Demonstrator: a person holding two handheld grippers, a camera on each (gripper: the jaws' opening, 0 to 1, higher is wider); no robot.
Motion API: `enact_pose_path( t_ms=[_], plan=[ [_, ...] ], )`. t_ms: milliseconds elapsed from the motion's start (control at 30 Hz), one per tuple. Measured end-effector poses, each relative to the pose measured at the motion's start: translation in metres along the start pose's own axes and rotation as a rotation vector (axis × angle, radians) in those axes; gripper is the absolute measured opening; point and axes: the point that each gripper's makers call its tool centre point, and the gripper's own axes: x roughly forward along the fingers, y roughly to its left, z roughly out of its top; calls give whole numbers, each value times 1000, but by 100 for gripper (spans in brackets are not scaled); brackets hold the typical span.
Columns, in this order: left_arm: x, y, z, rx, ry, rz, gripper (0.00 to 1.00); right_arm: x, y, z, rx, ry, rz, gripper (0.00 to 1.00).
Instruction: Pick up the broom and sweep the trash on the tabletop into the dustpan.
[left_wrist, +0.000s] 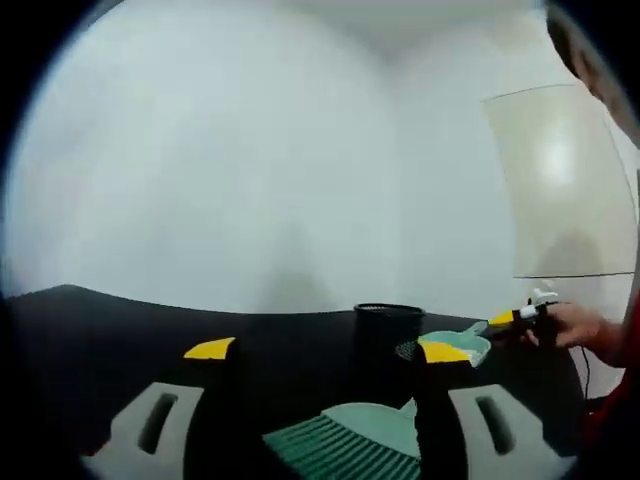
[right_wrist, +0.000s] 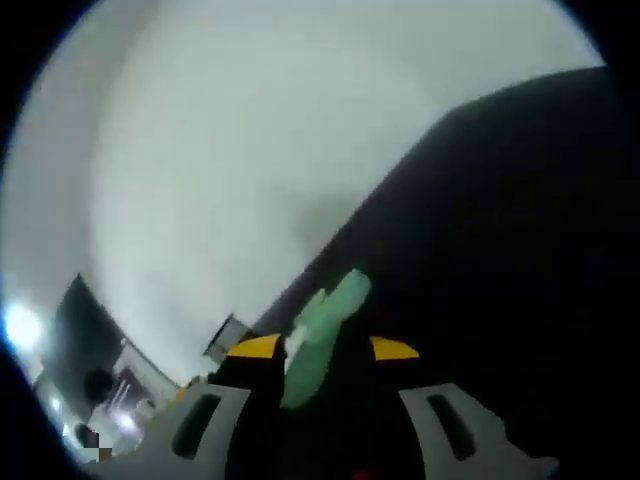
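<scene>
In the left gripper view, the left gripper (left_wrist: 325, 350) is standing with its yellow-tipped jaws spread wide apart, gripping nothing. Between them, low and close, the green ribbed dustpan (left_wrist: 345, 440) is lying on the black tabletop (left_wrist: 100, 330). Behind it a black mesh cup (left_wrist: 388, 325) is standing. Farther right, a hand (left_wrist: 575, 325) is holding the right gripper (left_wrist: 515, 318), which is carrying the green broom (left_wrist: 460, 345) above the tabletop.

In the right gripper view, the right gripper (right_wrist: 322, 348) is clamping its jaws on the broom handle (right_wrist: 320, 335), which is sticking up between them against the tilted tabletop (right_wrist: 520, 250) and white wall (right_wrist: 250, 150).
</scene>
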Motion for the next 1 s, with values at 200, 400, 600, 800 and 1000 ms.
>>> enact_pose_path(
  t_ms=[200, 400, 600, 800, 1000],
  plan=[
    [1, -9, -2, 60, 29, -13, 64, 16, 7, -6, 163, 16, 2, 33],
    [-2, -12, 2, 62, 10, -26, 62, 25, 6, -7, 256, -9, -42, 30],
    [-5, -19, 7, 71, -6, -48, 58, 37, 1, -1, 269, -31, -72, 30],
    [-3, -30, -3, 63, 43, -97, 52, 43, -5, 5, 304, -65, -85, 25],
    [-4, -32, -3, 68, 41, -105, 50, 49, -4, 5, 345, -75, -66, 14]
  ],
)
